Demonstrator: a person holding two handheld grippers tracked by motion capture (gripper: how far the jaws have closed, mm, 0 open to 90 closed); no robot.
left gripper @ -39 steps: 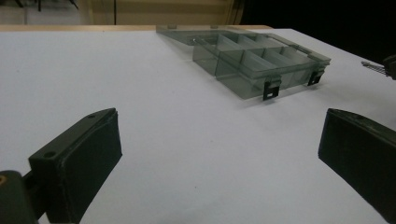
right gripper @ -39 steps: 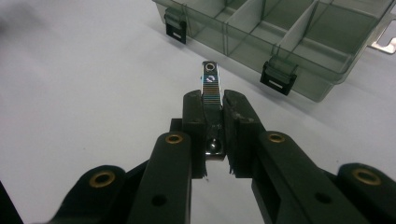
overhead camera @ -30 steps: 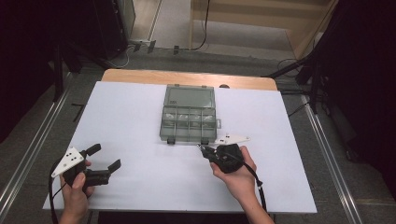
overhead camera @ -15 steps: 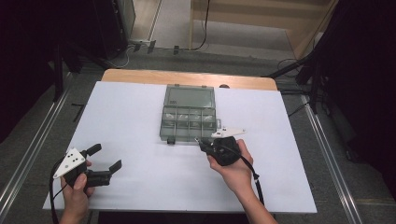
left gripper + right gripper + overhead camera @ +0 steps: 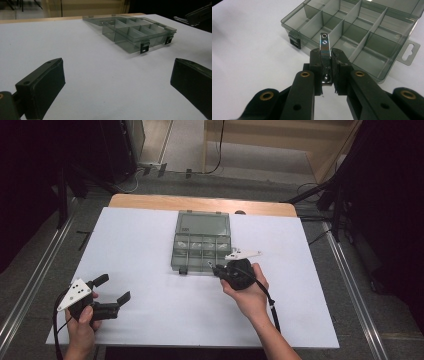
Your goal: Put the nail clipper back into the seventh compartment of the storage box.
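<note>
The bench (image 5: pixel 150 245) lies bare and white around both grippers, its near edge just behind the hands. The open box (image 5: pixel 201 245) sits just ahead of the right gripper (image 5: pixel 326 53), whose fingers pinch a small metal clip (image 5: pixel 324 46) poking over the box's near wall. The left gripper (image 5: pixel 117 82) rests well apart, fingers wide, holding nothing.

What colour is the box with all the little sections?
Smoky, see-through grey box, with dark latches; the right gripper view shows it best.

place: lab or recording rig | signs: white-covered table (image 5: pixel 150 245), metal floor rails (image 5: pixel 30 285), cables (image 5: pixel 215 155), dark surroundings
</note>
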